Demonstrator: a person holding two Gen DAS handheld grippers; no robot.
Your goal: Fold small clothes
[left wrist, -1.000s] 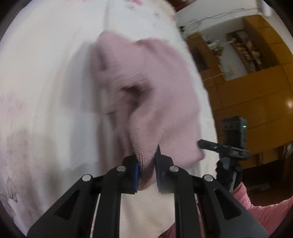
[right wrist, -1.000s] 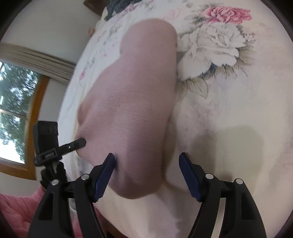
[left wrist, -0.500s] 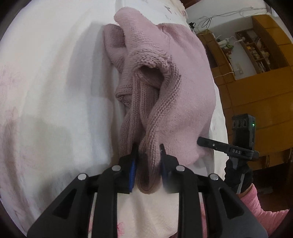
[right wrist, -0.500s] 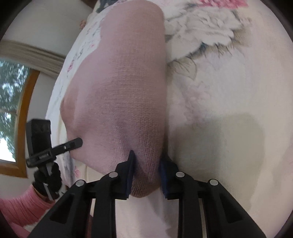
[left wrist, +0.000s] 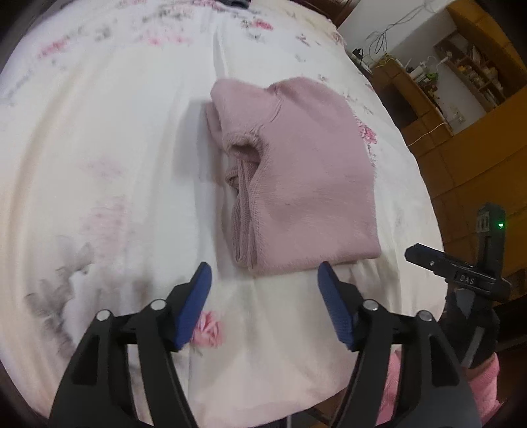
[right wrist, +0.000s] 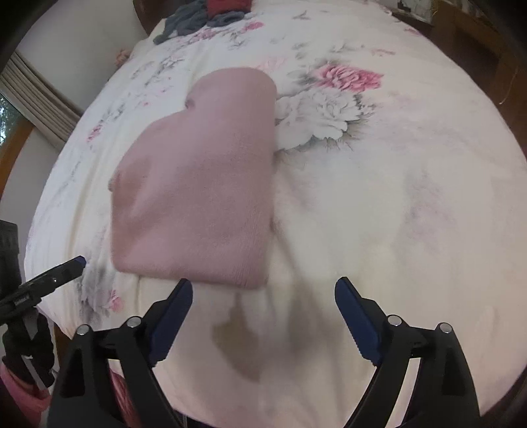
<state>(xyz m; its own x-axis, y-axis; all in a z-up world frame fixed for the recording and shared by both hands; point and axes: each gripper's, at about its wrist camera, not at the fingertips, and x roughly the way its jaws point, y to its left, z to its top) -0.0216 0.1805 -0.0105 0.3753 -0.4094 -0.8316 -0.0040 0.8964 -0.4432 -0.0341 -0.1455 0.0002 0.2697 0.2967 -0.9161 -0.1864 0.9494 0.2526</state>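
A pink knitted sweater (left wrist: 296, 177) lies folded into a compact rectangle on the floral bed sheet (left wrist: 108, 158). Its ribbed edges and a rolled cuff show along the left side in the left wrist view. My left gripper (left wrist: 263, 280) stands open just short of the sweater's near edge, with nothing between its blue pads. In the right wrist view the same sweater (right wrist: 201, 184) lies flat, and my right gripper (right wrist: 263, 293) is open near its front hem, holding nothing.
The other gripper (left wrist: 461, 276) shows at the right edge with a pink sleeve (left wrist: 484, 388) below it. A pile of dark and red clothes (right wrist: 210, 13) lies at the far end of the bed. Wooden cabinets (left wrist: 477, 98) stand right of the bed.
Both grippers were shut on the sweater half a second ago; now both have let go, opened and drawn back toward the bed's near edge. The sweater has settled flat and folded.
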